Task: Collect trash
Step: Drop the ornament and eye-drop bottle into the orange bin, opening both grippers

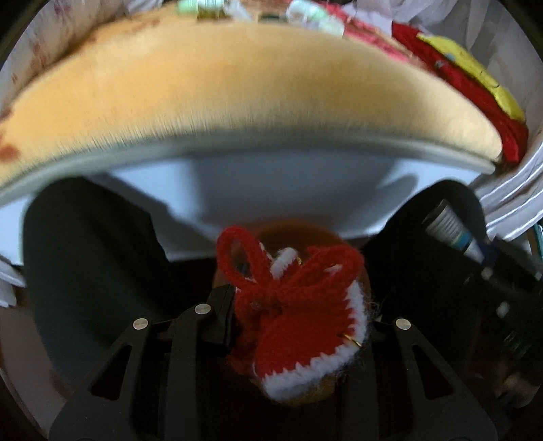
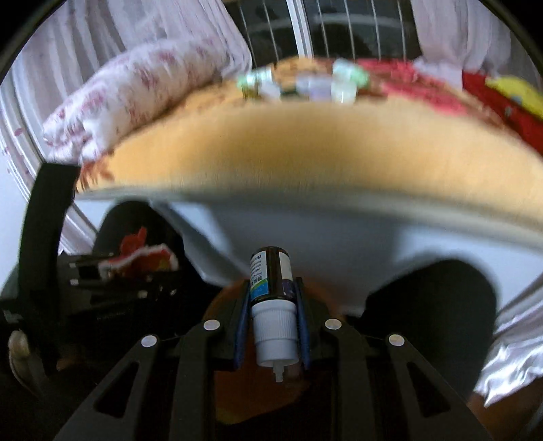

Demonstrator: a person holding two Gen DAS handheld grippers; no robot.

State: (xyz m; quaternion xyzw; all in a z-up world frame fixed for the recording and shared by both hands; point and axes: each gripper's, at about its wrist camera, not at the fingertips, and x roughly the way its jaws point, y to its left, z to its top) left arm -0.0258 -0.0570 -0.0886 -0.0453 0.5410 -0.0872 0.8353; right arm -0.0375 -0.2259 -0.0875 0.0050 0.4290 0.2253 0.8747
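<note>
A soft orange blanket (image 2: 305,149) lay ahead of both sets of fingers, above a white edge (image 2: 305,237). Beyond it hung pale curtains (image 2: 152,30) and a window (image 2: 305,27). Small things on the blanket were too blurry to name. The left gripper (image 1: 292,325) was closed tight on a red and white knitted piece (image 1: 298,332). The right gripper (image 2: 273,305) squeezed a small brown bottle (image 2: 271,281), cap toward the camera.

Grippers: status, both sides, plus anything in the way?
Left gripper shut on red knitted piece. Right gripper shut on small dark bottle, cap toward camera. Orange-covered surface ahead; small containers still on it.
</note>
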